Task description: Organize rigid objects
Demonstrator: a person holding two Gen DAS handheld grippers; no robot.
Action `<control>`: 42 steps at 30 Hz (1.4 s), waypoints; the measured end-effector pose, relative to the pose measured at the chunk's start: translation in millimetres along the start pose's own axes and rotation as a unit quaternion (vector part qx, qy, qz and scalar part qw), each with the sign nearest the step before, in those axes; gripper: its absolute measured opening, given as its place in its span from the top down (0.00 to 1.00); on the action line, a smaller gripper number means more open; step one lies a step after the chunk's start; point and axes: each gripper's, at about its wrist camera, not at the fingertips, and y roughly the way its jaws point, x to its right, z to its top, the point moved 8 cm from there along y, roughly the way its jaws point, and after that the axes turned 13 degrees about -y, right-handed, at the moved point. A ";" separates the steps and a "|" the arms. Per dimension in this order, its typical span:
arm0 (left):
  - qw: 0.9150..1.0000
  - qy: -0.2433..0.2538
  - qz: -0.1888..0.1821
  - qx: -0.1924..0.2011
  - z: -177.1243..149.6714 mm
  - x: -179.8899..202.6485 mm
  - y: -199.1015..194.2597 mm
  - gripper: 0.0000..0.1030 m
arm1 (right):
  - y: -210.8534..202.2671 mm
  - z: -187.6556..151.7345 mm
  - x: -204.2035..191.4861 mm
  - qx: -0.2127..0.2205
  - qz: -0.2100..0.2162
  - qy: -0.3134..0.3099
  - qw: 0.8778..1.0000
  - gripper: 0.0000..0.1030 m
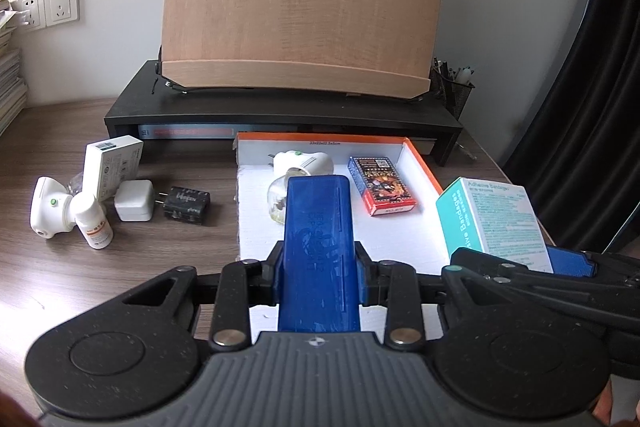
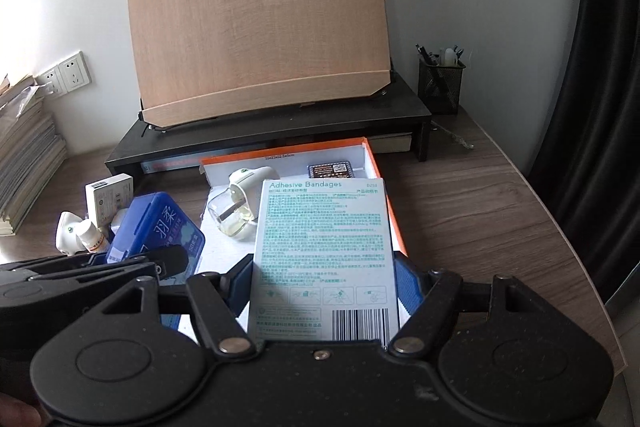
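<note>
My left gripper (image 1: 318, 259) is shut on a blue plastic case (image 1: 316, 251) and holds it over the near part of the white tray with orange rim (image 1: 424, 163). The case also shows in the right wrist view (image 2: 160, 227). My right gripper (image 2: 324, 279) is shut on a teal-and-white Adhesive Bandages box (image 2: 324, 251), held above the tray's right side; the box also shows in the left wrist view (image 1: 492, 219). In the tray lie a white plug-in vaporizer with a glass bottle (image 1: 298, 171) and a card deck box (image 1: 382, 185).
Left of the tray on the wooden desk lie a white box (image 1: 114, 163), a second white vaporizer (image 1: 50, 207), a small white bottle (image 1: 94, 221), a white charger (image 1: 134, 201) and a black adapter (image 1: 186, 205). A black riser (image 1: 280, 107) with a wooden board stands behind. A pen holder (image 2: 440, 83) stands at the back right.
</note>
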 end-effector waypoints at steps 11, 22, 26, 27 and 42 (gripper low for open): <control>1.000 0.000 0.005 0.007 -5.9 16.4 -0.8 0.68 | -4.2 -7.3 14.0 0.000 0.010 -0.002 1.000 0.18; 1.000 -0.013 0.015 0.015 -8.6 19.9 -5.9 0.68 | -5.2 -7.5 19.4 0.001 0.025 -0.011 1.000 0.18; 0.999 -0.019 0.019 0.016 -8.4 19.3 -6.6 0.68 | -4.7 -7.1 20.2 0.000 0.029 -0.015 0.999 0.18; 0.999 -0.020 0.020 0.016 -8.4 19.4 -6.5 0.68 | -4.4 -7.0 20.2 0.000 0.030 -0.016 0.999 0.18; 1.000 -0.015 0.024 0.008 -5.8 10.7 -0.9 0.68 | 5.3 -2.0 12.2 -0.008 0.033 -0.010 0.999 0.18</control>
